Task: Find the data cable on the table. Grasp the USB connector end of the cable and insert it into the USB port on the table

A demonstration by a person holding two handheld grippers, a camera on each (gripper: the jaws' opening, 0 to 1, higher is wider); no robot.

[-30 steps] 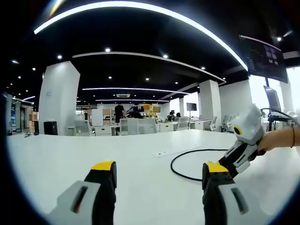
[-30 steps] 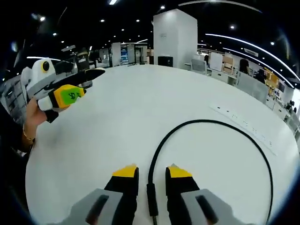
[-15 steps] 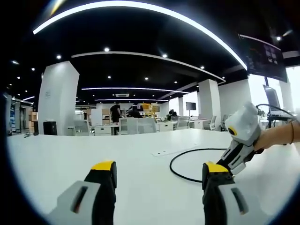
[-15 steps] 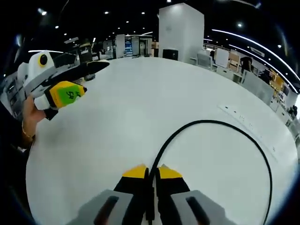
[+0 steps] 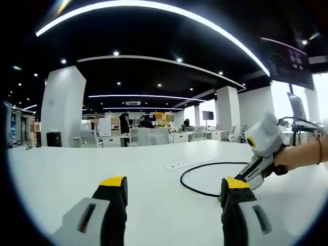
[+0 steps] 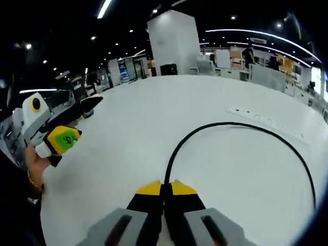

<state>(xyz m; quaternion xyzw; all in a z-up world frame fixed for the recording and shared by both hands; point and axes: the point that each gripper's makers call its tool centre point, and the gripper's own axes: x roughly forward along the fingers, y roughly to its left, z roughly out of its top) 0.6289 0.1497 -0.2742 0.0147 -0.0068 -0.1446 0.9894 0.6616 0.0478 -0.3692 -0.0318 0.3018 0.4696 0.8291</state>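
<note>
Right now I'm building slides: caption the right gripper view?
Right tongs shut on black cable looped across white table.

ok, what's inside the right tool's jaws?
Right tool pinches the black cable between its yellow tips. Its connector end is hidden behind the jaws.

Dark ceiling (image 5: 154,36) overhead, crossed by curved white light strips (image 5: 154,6) and small spotlights (image 5: 117,54). The white table (image 5: 154,174) glows evenly, shadows faint. Edges bend, fisheye-style.

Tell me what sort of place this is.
Probably an open-plan office: rows of desks and chairs behind the white table, square white pillars, and a display screen under recessed ceiling lights.
</note>
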